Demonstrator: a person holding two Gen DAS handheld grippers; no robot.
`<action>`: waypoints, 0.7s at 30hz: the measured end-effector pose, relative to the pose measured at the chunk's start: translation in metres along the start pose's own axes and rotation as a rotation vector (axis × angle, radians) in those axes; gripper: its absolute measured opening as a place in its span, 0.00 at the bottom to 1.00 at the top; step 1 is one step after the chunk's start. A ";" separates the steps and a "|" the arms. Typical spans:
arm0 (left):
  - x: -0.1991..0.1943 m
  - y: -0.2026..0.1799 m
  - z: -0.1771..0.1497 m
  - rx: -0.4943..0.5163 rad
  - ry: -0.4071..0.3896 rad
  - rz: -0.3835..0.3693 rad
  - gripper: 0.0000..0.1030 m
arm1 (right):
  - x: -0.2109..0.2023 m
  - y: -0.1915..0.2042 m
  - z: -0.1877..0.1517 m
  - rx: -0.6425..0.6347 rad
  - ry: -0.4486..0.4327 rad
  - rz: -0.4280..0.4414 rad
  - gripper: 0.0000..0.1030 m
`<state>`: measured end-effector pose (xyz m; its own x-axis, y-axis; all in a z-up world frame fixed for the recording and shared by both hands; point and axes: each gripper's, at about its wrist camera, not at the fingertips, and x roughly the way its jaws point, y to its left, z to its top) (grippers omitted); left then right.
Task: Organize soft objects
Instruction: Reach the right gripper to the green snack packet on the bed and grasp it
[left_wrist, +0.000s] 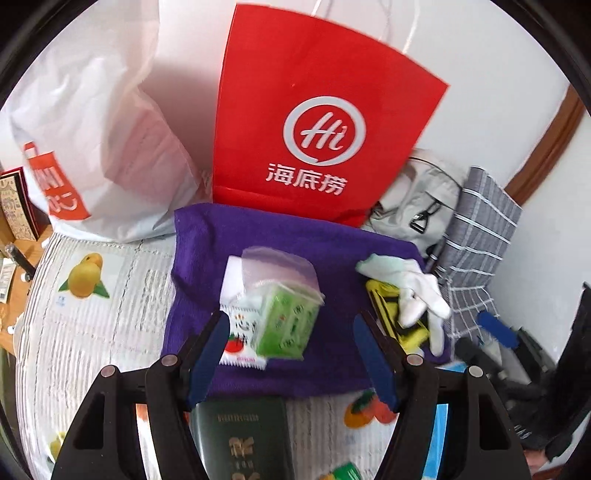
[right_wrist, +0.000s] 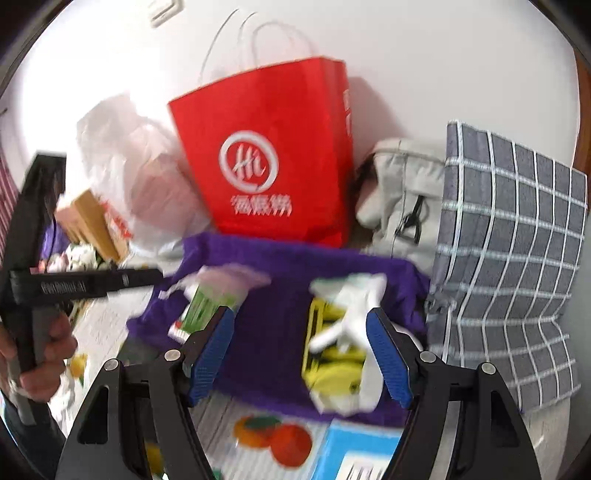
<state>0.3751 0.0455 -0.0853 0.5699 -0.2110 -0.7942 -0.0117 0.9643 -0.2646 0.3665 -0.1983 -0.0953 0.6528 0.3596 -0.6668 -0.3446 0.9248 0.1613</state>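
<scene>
A white wall stands at the back, and in front of it lies a white ribbed mat (left_wrist: 92, 332) with pictures of fruit printed on it. A tall red paper bag with a white round sign (left_wrist: 314, 122) stands against the wall, with a crinkly white plastic bag (left_wrist: 96, 147) on one side and a grey checked cushion (right_wrist: 509, 258) on the other. A soft purple cloth (left_wrist: 295, 258) is spread flat on the mat, just in front of the red bag. On the cloth lies a small clear plastic bag holding green tissue packs (left_wrist: 280, 306), and next to it a white packet with a red tomato picture (left_wrist: 240, 332). The left claw (left_wrist: 291, 354) hangs above the near edge of the cloth. Its two blue fingers (left_wrist: 208, 354) are spread apart and hold nothing, and the tissue bag shows between them but farther off, not touching. A white soft glove (right_wrist: 351, 310) lies on a yellow and black thing (right_wrist: 328, 354) at the other end of the cloth. The right claw (right_wrist: 299, 354) is spread wide too and holds nothing, and the glove sits just inside its right finger, though the blur hides whether they touch. A dark green booklet (left_wrist: 243, 439) lies on the mat under the left claw. A hand (right_wrist: 40, 362) grips the left claw's handle.
</scene>
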 end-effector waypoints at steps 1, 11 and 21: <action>-0.007 -0.001 -0.006 0.002 -0.006 -0.006 0.66 | -0.004 0.003 -0.007 0.001 0.007 -0.004 0.71; -0.055 -0.005 -0.062 0.026 -0.042 0.038 0.66 | -0.050 0.022 -0.066 0.048 0.049 0.011 0.71; -0.074 0.002 -0.125 0.040 -0.028 0.055 0.66 | -0.051 0.060 -0.145 0.029 0.158 0.053 0.71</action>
<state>0.2300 0.0428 -0.0959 0.5919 -0.1530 -0.7914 -0.0111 0.9802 -0.1978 0.2150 -0.1796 -0.1569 0.5193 0.3865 -0.7622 -0.3553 0.9088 0.2187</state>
